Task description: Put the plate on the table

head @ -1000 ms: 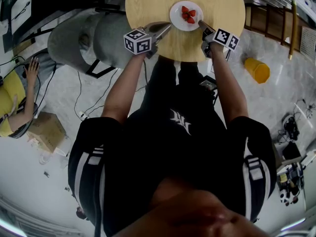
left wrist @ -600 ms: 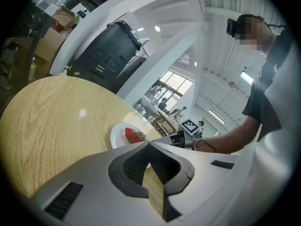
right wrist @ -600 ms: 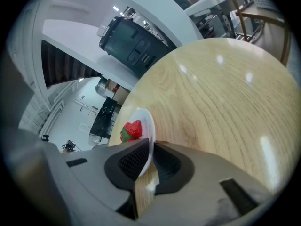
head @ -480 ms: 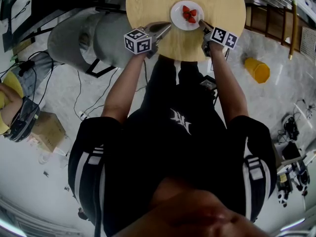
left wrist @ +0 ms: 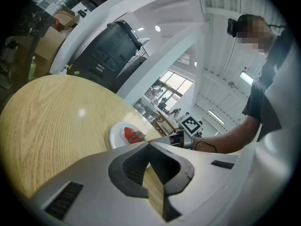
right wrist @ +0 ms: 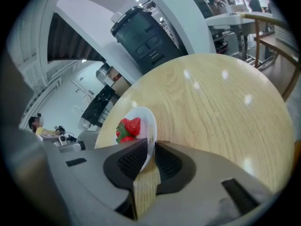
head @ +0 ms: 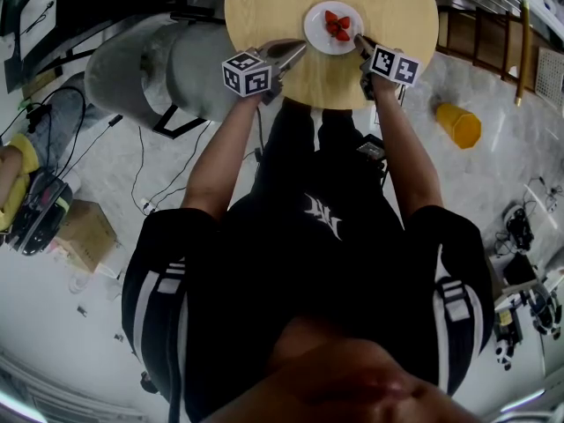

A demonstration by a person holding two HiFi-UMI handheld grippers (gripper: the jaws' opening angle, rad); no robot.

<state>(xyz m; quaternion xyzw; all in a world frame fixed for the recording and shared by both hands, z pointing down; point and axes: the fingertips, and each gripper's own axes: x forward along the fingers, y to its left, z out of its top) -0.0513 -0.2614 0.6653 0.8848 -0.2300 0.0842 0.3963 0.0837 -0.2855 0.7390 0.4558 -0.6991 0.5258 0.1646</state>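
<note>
- Round wooden table [head: 264, 7], upper centre of the head view; the white plate [head: 315, 25] of strawberries [head: 337, 26] sits on it.
- The plate's right rim is partly hidden by the right gripper [head: 358, 40] — clamped on it.
- Left gripper [head: 300, 51] — closed and empty, just left of the plate.

White plate [head: 315, 27], red strawberries [head: 337, 26], pale wood-grain table [head: 264, 7]

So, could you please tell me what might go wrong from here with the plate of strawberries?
1. The right gripper has its jaws on only the thin rim of the plate. That edge hold could slip or let the plate tip over the table.
2. The strawberries lie loose, so a tilt or a hard set-down might roll them off.
3. The left gripper is shut and empty beside the plate, so it offers no support.
</note>
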